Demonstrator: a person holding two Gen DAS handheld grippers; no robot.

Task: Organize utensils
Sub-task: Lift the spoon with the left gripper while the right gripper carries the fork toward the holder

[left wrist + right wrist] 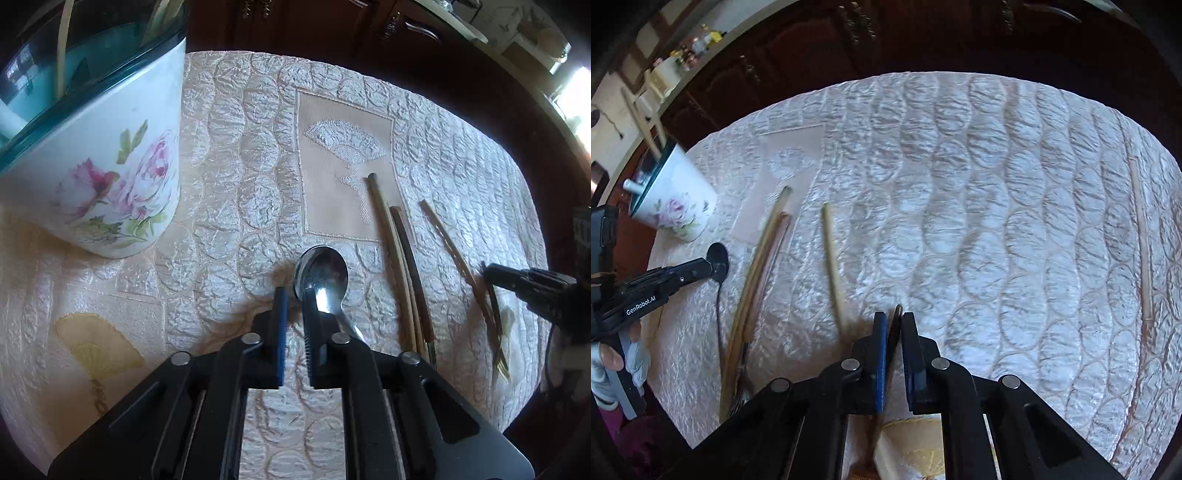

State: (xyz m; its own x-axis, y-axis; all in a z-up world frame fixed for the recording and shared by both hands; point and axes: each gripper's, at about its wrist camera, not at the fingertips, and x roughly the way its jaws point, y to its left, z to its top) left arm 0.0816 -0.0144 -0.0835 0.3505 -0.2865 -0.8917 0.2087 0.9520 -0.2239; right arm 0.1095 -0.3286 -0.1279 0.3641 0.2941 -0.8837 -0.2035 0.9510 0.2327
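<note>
My left gripper (pixel 295 295) stands with a small gap between its jaws and nothing in it; the metal spoon (pixel 322 275) lies just past the right finger, its handle running under that finger, on the quilted cloth (pixel 229 192). My right gripper (pixel 892 315) is clamped on a thin dark utensil handle (pixel 896 325) that stands edge-on between the pads; what utensil it is I cannot tell. Two bamboo sticks (pixel 397 258) lie side by side right of the spoon. The flowered cup (pixel 114 173), holding utensils, stands forward and left.
</note>
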